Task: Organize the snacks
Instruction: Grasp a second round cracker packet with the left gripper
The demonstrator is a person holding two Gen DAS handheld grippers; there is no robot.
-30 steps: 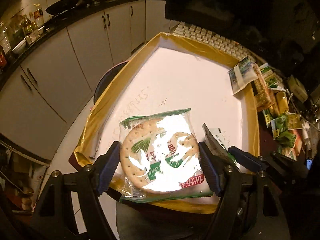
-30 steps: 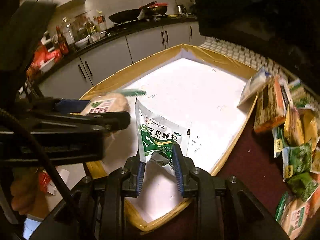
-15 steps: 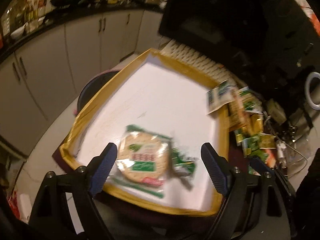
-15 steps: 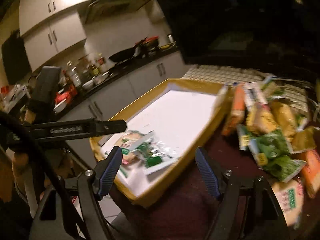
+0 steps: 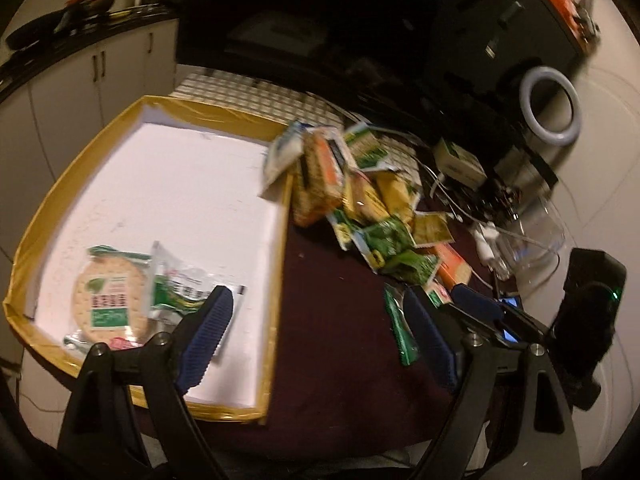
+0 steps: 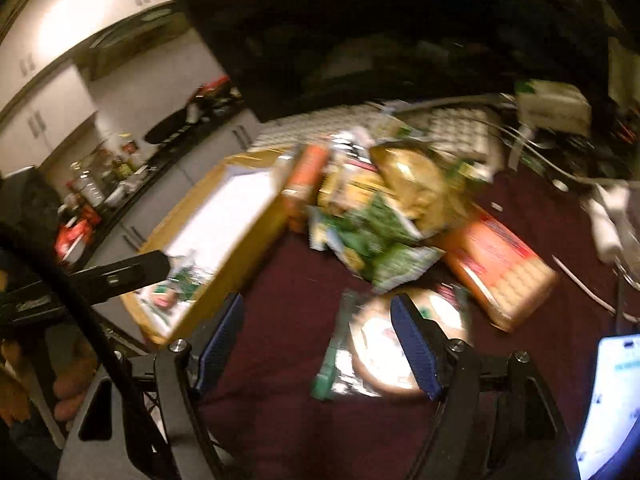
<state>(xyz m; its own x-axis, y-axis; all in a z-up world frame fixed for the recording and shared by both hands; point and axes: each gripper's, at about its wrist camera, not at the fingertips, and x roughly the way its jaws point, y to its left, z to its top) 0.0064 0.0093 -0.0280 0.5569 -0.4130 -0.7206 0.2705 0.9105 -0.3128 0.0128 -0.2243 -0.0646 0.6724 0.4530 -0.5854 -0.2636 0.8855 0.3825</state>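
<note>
A home kitchen doubling as a desk corner.
Pale cabinet doors with dark bar handles (image 5: 100,68) run under a black countertop (image 6: 176,148) crowded with bottles and a dark frying pan (image 5: 28,36); a white keyboard (image 5: 240,92) lies nearby.

Tray (image 5: 280,264) mostly bare; snack heap (image 5: 372,208) crowds right rim; maroon cloth (image 5: 332,340) clear.

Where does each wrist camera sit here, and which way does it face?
Left wrist: behind the open left gripper, angled down at the tray and snack pile.
Right wrist: behind the open right gripper, facing a round cracker pack on the dark cloth; fingers show lower left.
Shared: tray, pile.
</note>
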